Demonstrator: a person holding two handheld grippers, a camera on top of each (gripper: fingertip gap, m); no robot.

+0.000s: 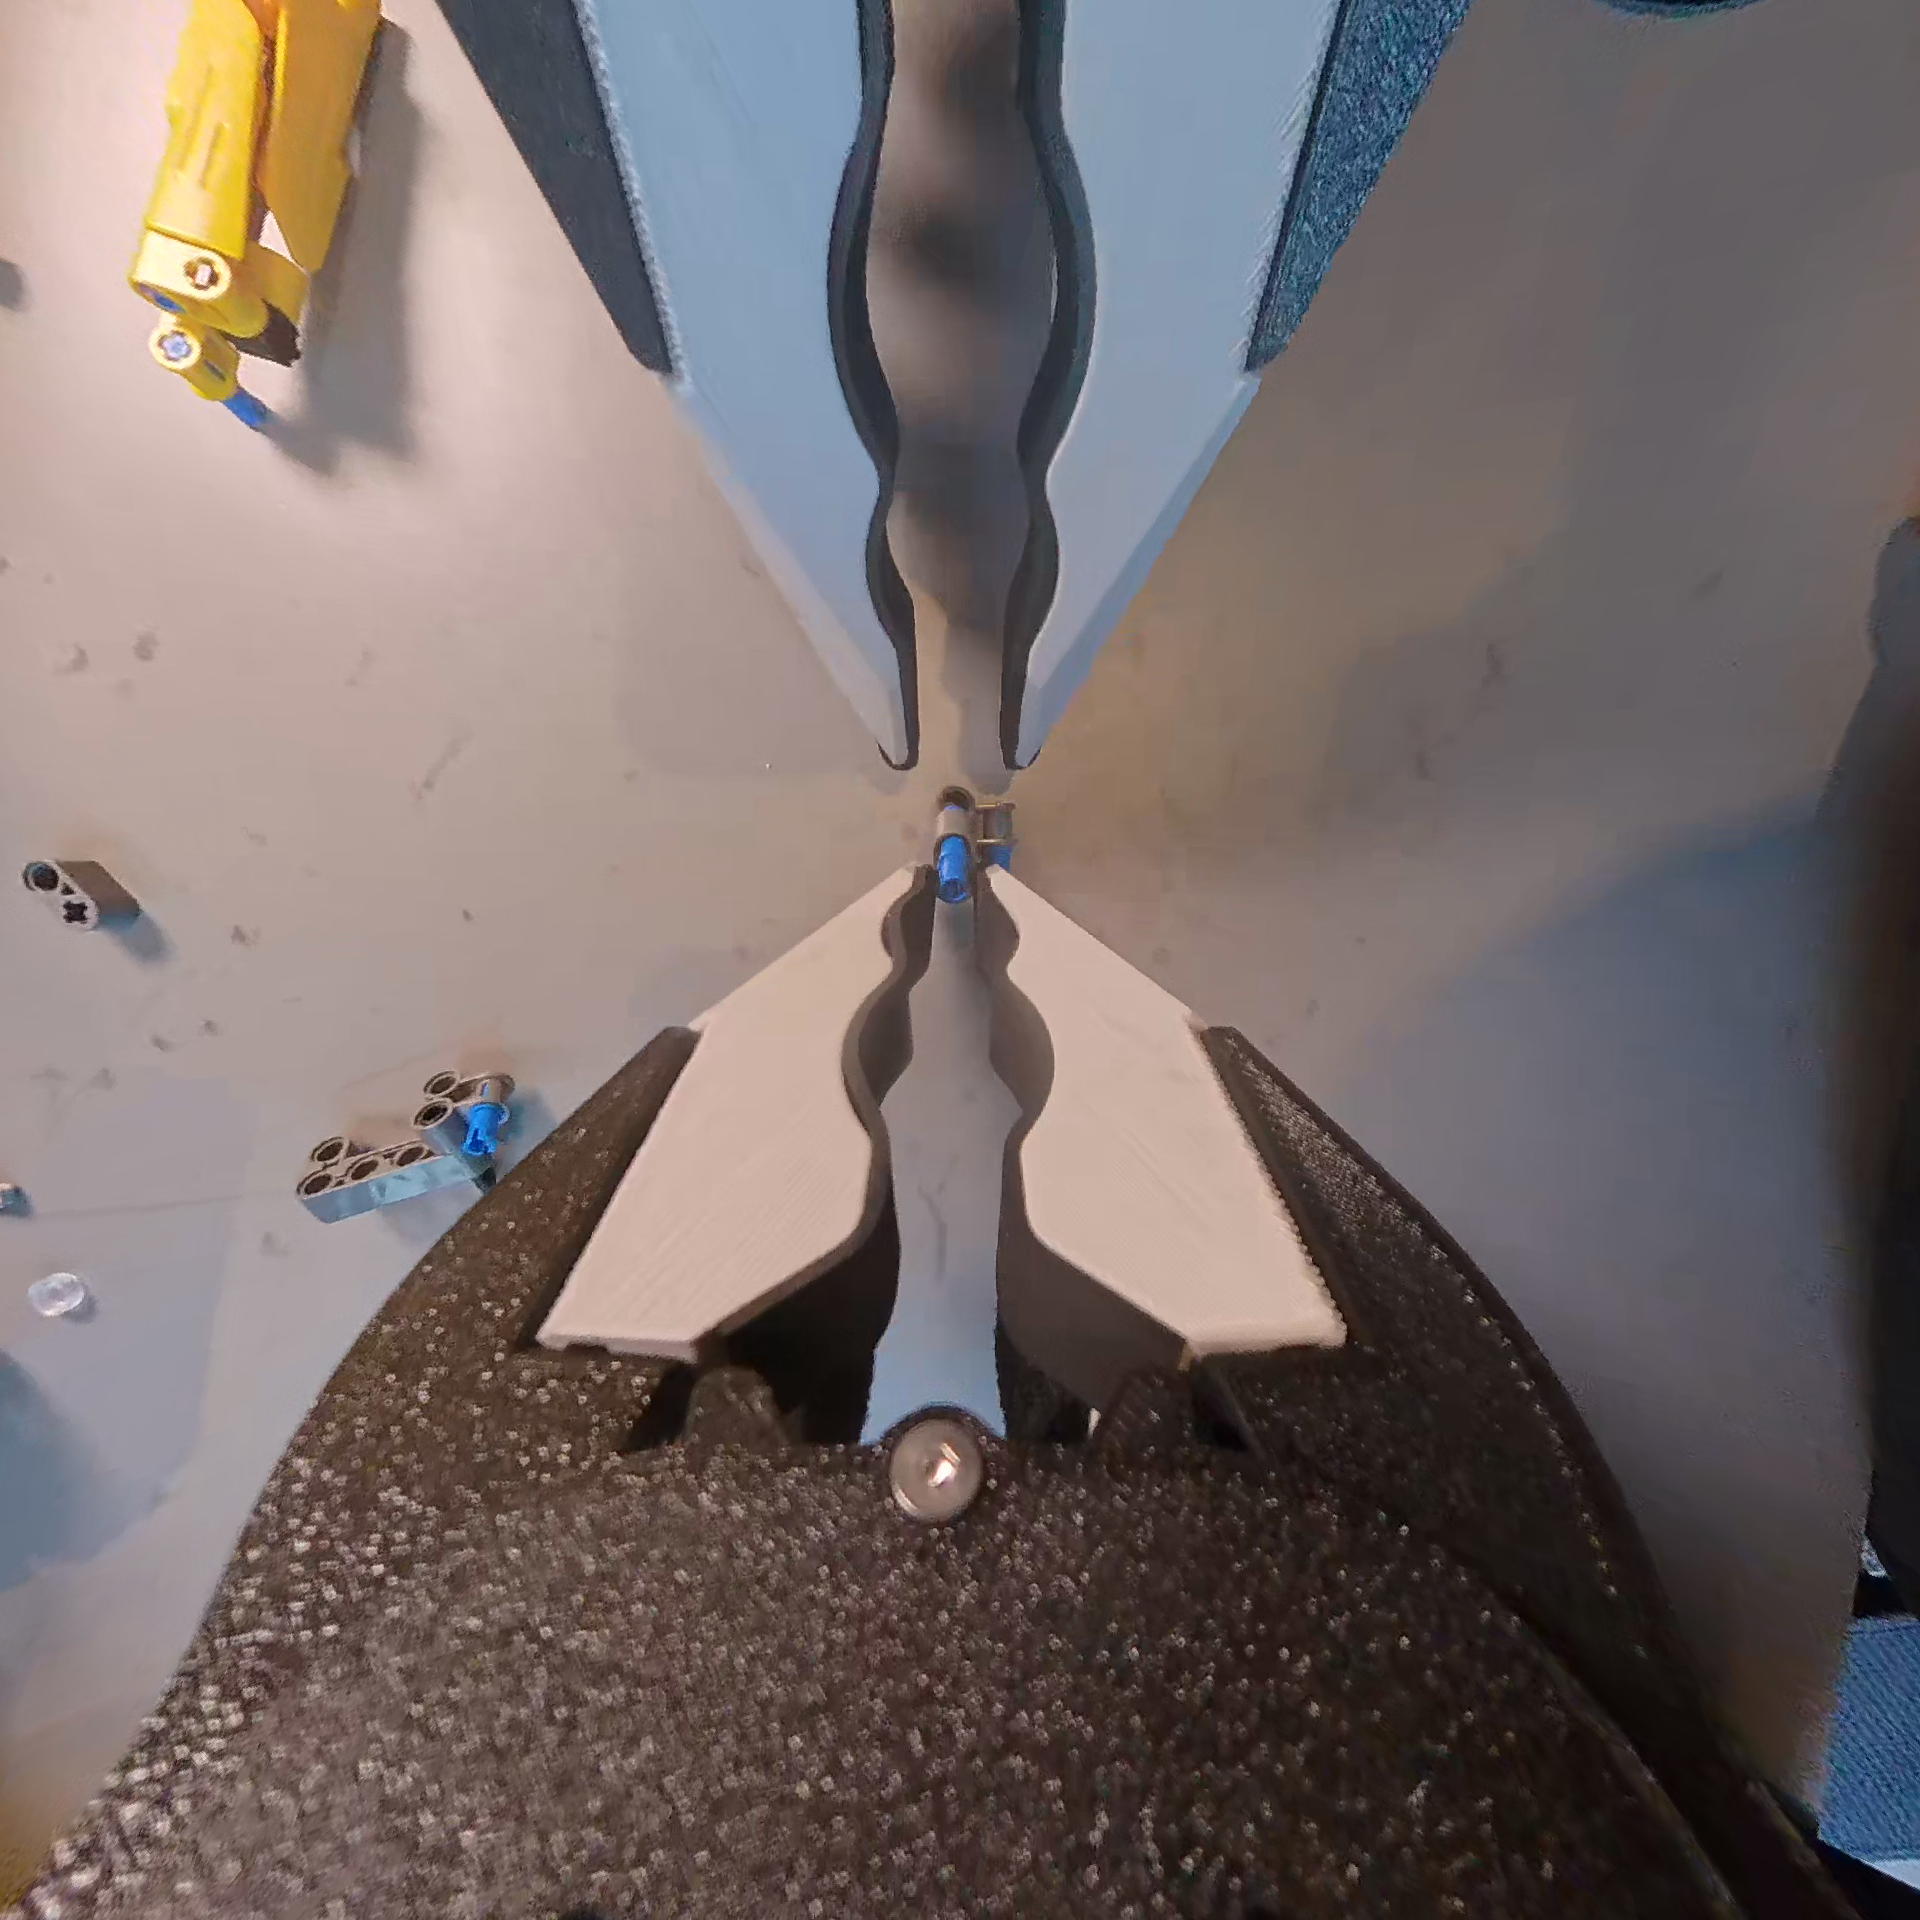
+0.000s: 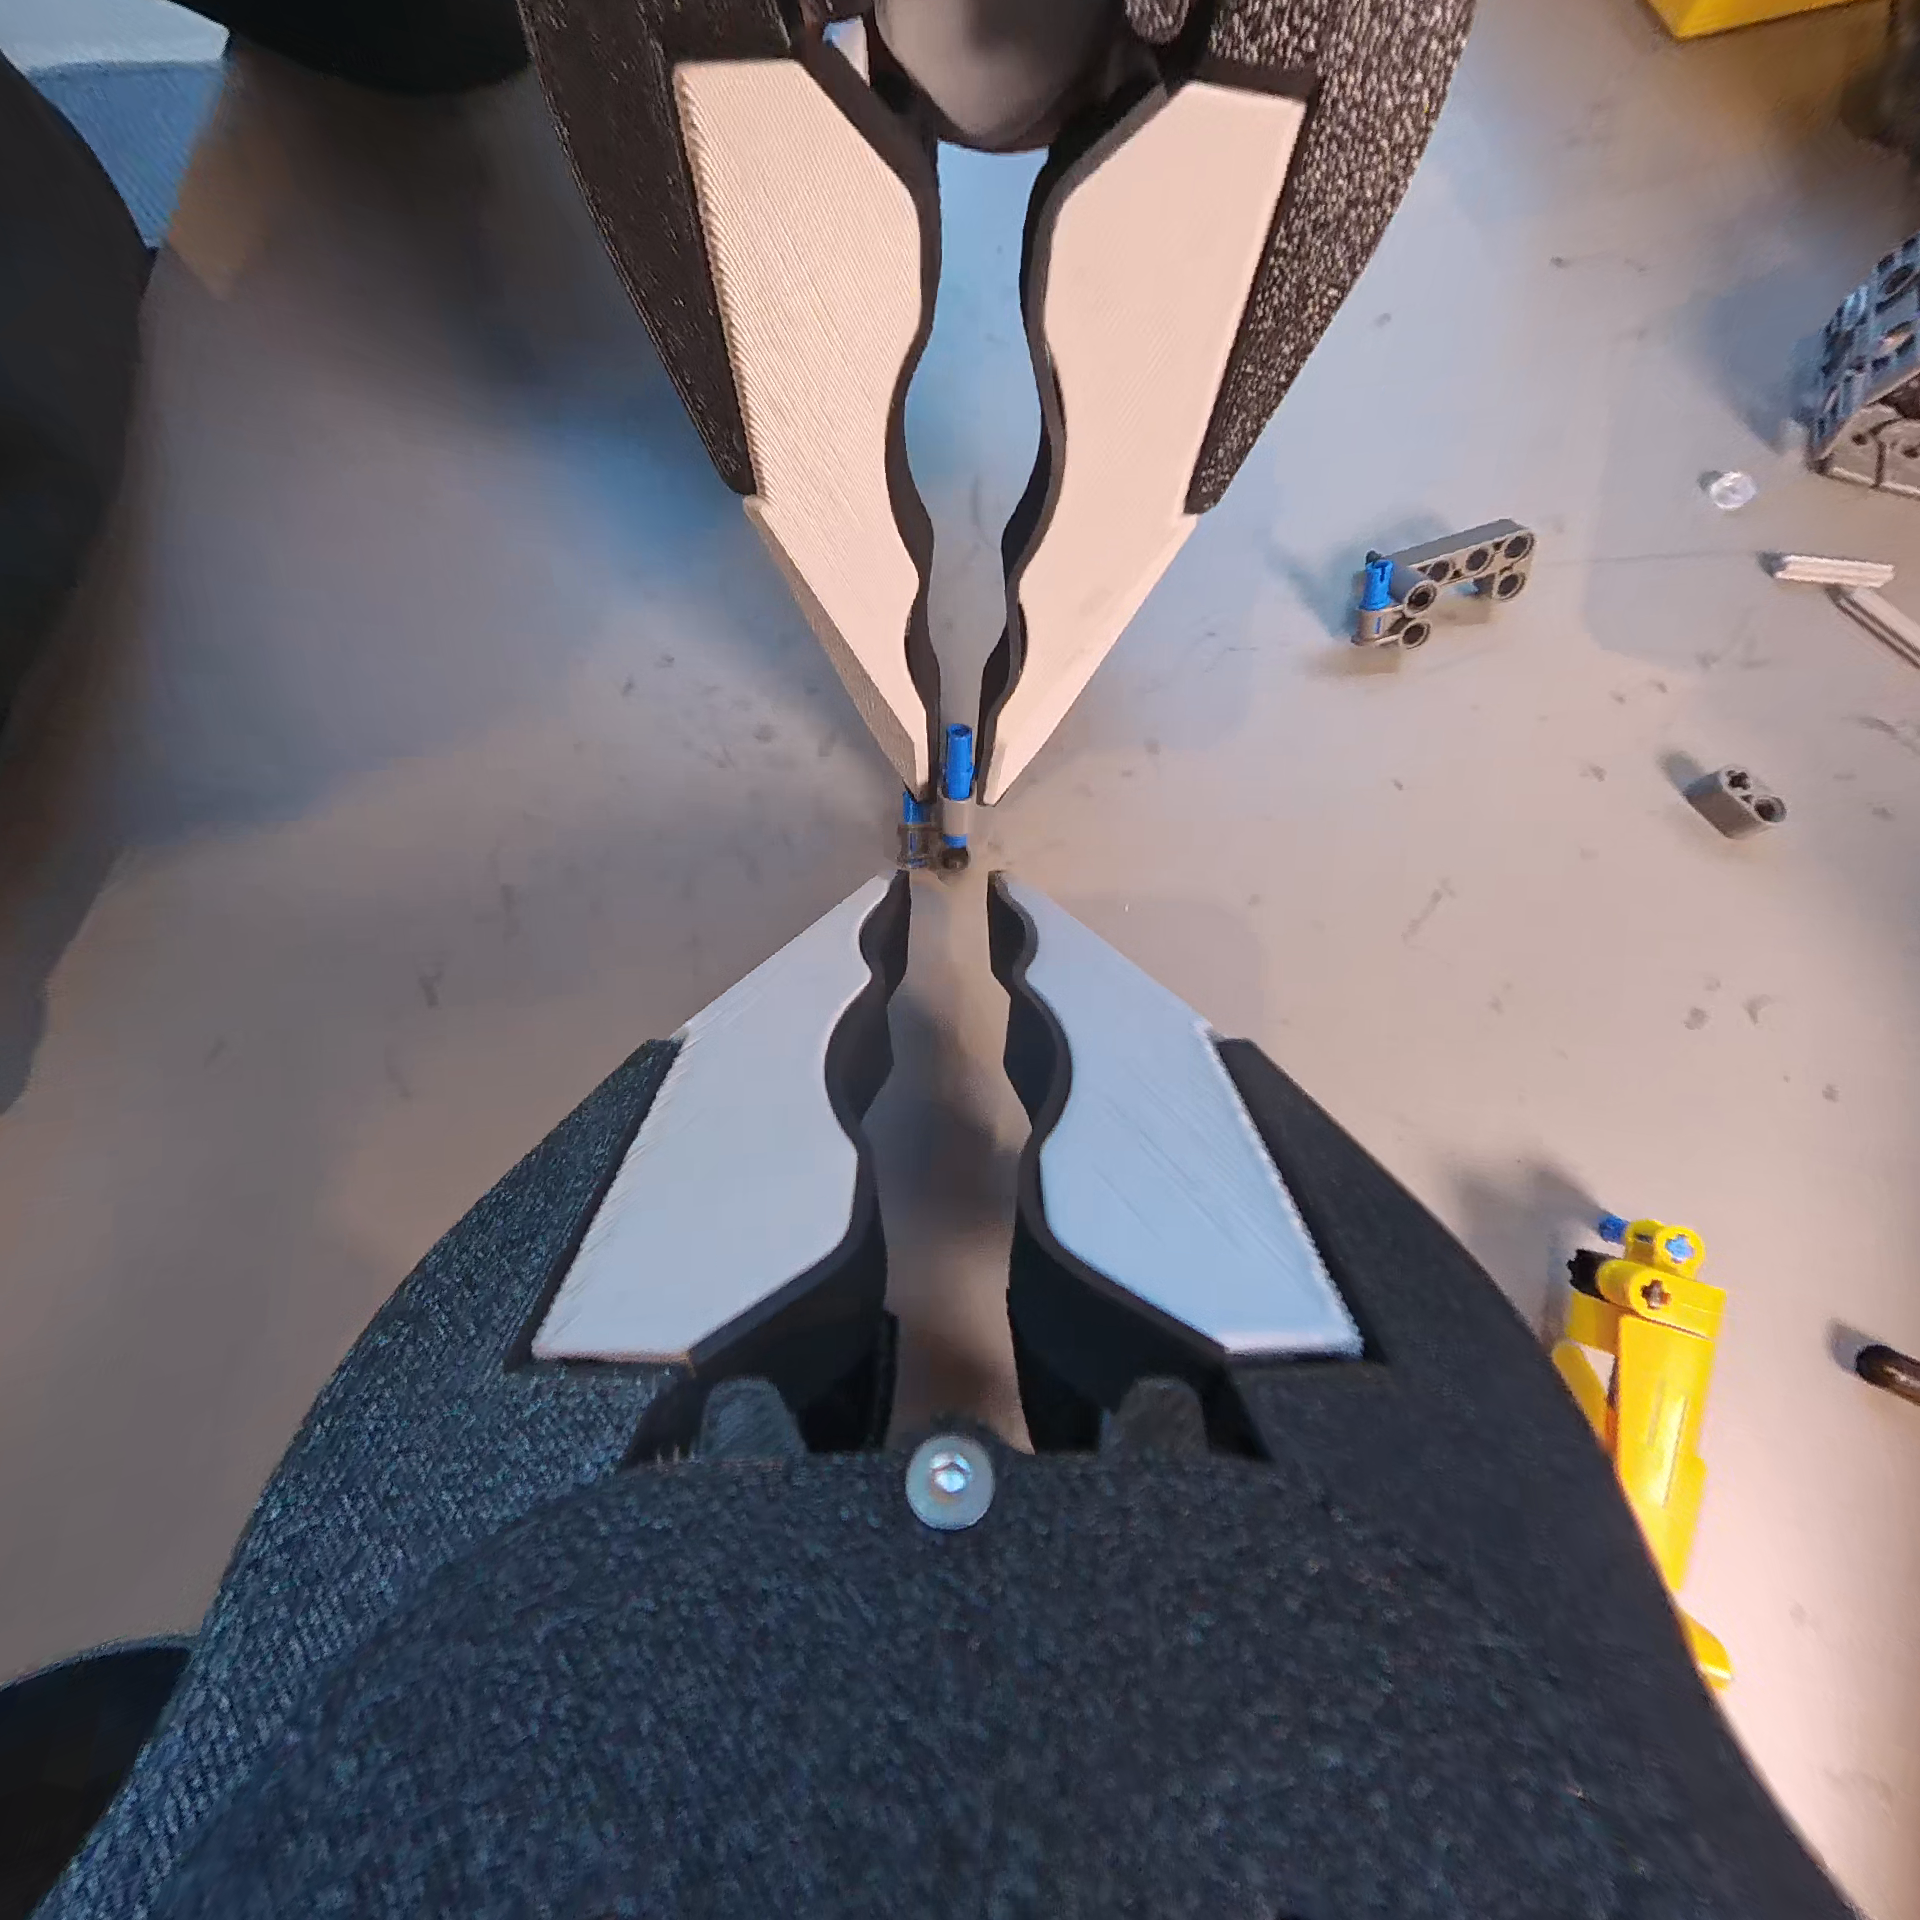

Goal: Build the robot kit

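Observation:
My two grippers face each other tip to tip over a grey table [image 1: 416,644]. My left gripper [image 1: 951,881] is shut on a small piece made of a grey connector and blue pins [image 1: 954,847]. The piece sticks out past its tips. In the right wrist view the left gripper [image 2: 954,795] comes in from the top with the same piece [image 2: 940,821]. My right gripper [image 2: 948,881] is open by a narrow gap and empty, with its tips just short of the piece's end. It also shows at the top of the left wrist view [image 1: 961,764].
On the table lie a yellow assembly [image 1: 239,197] [image 2: 1652,1382], a grey bent beam with a blue pin [image 1: 416,1153] [image 2: 1455,582], a small dark grey connector [image 1: 83,894] [image 2: 1735,800] and a clear round stud [image 1: 57,1294] [image 2: 1727,486]. A grey built structure [image 2: 1870,384] stands at the right edge. Both grippers' tips are close together, under 4 cm apart. The clear round stud [image 2: 1727,486] is about equally far from each gripper, around 20 cm. The left camera catches it too, in the left wrist view [image 1: 61,1301].

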